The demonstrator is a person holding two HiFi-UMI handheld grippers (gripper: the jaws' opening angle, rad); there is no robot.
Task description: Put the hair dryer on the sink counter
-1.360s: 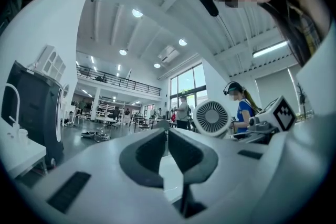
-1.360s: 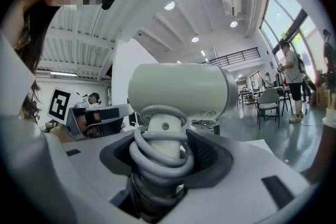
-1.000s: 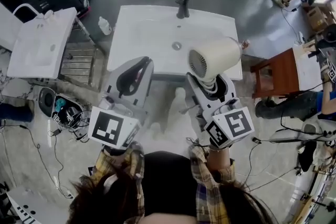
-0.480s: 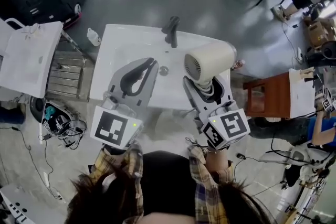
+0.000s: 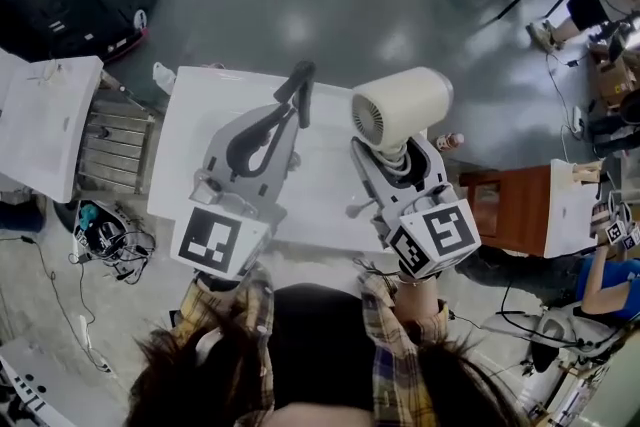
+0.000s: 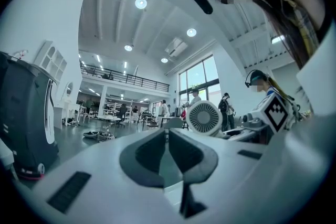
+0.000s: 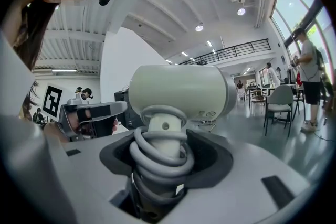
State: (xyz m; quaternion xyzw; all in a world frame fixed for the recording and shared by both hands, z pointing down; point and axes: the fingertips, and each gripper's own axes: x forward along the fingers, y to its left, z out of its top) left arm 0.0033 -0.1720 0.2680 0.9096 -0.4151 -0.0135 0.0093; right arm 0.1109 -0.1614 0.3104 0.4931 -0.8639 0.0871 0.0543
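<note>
Two tools: right tool (image 5: 396, 158) clamped on hair dryer (image 5: 405, 105) handle, left tool (image 5: 286, 115) together, empty, faucet (image 5: 303, 75) half hidden behind it.

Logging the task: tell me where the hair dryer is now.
Head view, right side: the hair dryer is held by its handle in the right gripper, above the sink counter's right end.

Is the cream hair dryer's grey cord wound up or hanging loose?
Wound up: the grey cord coils around the cream hair dryer's handle, between the right gripper's jaws.
</note>
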